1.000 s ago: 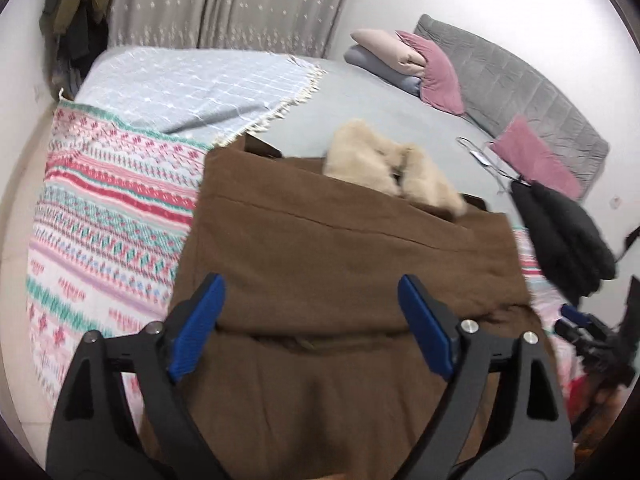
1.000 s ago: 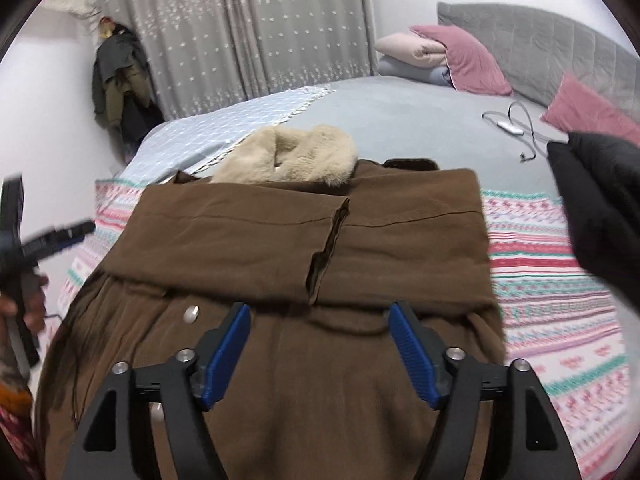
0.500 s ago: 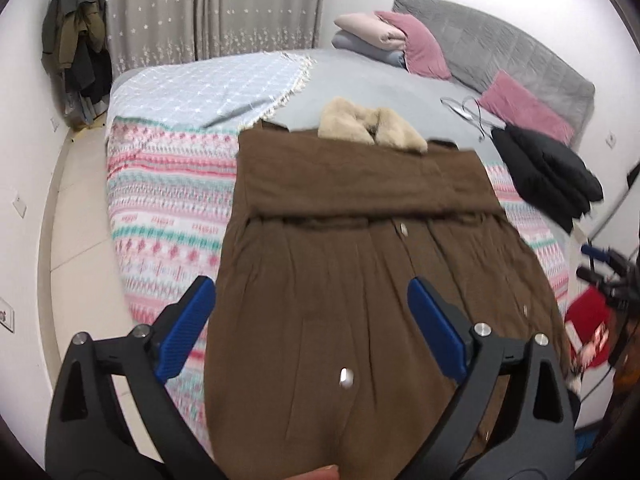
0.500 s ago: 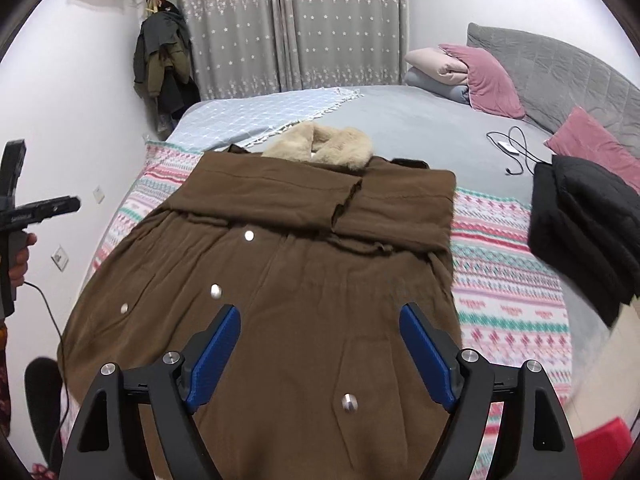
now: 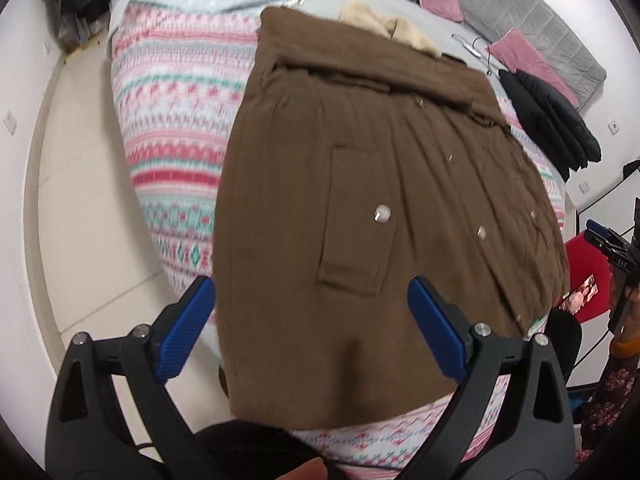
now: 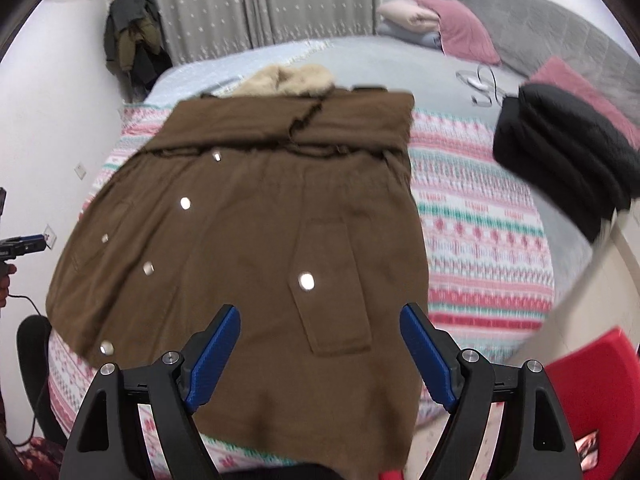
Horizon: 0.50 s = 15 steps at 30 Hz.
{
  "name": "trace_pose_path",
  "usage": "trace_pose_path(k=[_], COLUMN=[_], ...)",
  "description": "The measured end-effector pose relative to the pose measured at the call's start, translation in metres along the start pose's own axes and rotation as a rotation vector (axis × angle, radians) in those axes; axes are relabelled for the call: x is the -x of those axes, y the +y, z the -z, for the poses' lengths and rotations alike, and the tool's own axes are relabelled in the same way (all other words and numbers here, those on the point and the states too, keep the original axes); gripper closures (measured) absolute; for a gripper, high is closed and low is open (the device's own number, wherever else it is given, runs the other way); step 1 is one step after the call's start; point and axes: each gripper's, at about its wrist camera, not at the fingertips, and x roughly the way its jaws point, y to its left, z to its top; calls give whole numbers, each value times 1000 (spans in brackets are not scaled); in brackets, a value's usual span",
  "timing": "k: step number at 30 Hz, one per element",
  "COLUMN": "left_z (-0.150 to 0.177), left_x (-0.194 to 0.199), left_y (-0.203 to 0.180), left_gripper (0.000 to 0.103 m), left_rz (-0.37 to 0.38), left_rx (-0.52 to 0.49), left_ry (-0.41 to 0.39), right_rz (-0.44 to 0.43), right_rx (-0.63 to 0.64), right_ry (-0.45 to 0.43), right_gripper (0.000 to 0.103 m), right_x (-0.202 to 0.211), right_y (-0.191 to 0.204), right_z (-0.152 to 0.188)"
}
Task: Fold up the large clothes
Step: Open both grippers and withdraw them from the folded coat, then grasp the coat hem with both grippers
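In the left wrist view, the long brown woollen coat (image 5: 360, 208) lay flat on the pink-and-teal patterned blanket (image 5: 172, 128) covering the bed, its long axis running away from the camera, cream fur collar (image 5: 384, 28) at the far end and hem nearest. The left gripper (image 5: 310, 328) hung above the hem; its jaws had just been opening and stood wide apart, clamping nothing.

In the right wrist view, the coat pointed the same way, collar far, sleeves folded across its upper part. The right gripper (image 6: 320, 354) hung over the hem, its jaws, just opened wider, empty. A folded black jacket (image 6: 568, 152) lay well apart to the right.
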Motion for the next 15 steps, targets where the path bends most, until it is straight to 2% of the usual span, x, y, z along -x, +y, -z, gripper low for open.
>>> trace_pose_path(k=[4,10,15], left_z=[13,25,31], left_x=[-11,-34,-50], left_y=[13,30,40], left_gripper=[6,6,6], left_rz=[19,51,81], left_rx=[20,40,70], left_ry=[42,114,161], right_rz=[-19,-3,-18], right_rx=[-38,-68,-140], right_ry=[66,134,186], right_gripper=[20,20,20], right_x=[-7,-16,-34], right_y=[-10,-29,-48], right_z=[16,36,46])
